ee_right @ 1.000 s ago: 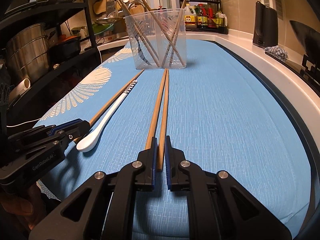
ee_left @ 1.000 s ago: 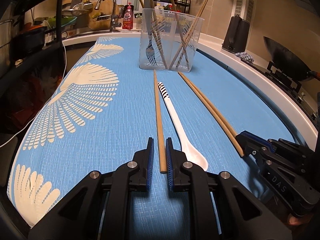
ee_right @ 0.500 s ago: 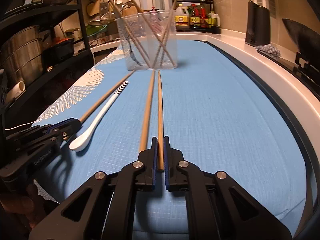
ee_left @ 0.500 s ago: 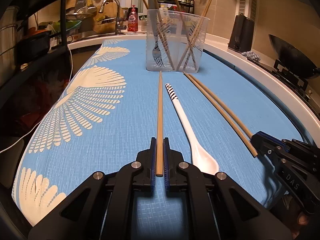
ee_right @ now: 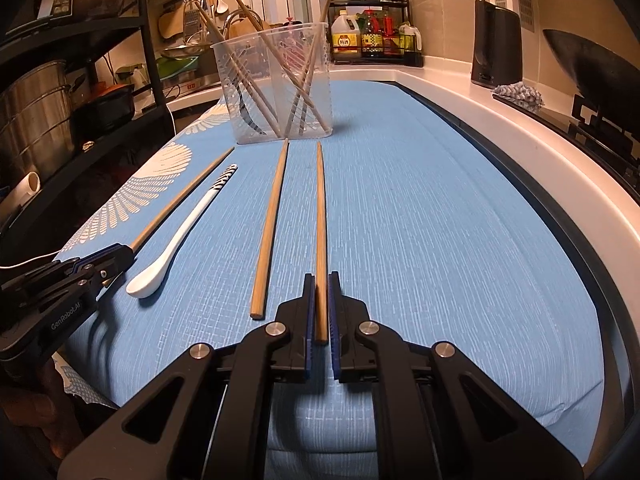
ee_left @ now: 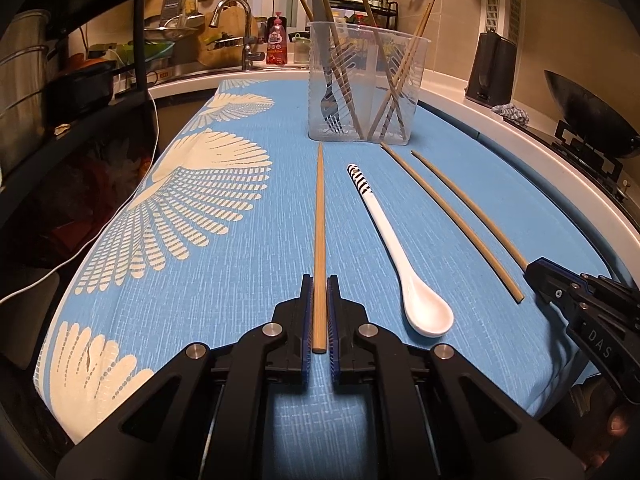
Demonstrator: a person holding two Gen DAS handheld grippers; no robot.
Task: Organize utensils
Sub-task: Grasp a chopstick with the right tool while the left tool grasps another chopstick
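Note:
My left gripper [ee_left: 319,282] is shut on the near end of a wooden chopstick [ee_left: 320,220] that points toward the clear plastic utensil holder [ee_left: 366,84]. My right gripper [ee_right: 321,280] is shut on another chopstick [ee_right: 321,216], also pointing at the holder [ee_right: 276,84]. A loose chopstick [ee_right: 269,228] lies on the blue cloth just left of the right gripper. A white spoon [ee_left: 394,252] with a striped handle lies between the grippers. The holder has several chopsticks and a fork [ee_left: 330,108] in it.
The blue cloth with white fan prints [ee_left: 208,184] covers the counter. A black rack with pots [ee_right: 60,92] stands at the left. A sink tap [ee_left: 236,20], bottles [ee_right: 372,36], a black kettle [ee_right: 496,48] and a wok [ee_left: 584,120] ring the back and right.
Both grippers closed on their chopsticks. The right one has drawn its chopstick away from the one beside it, leaving that one on the cloth. Both views have risen slightly.

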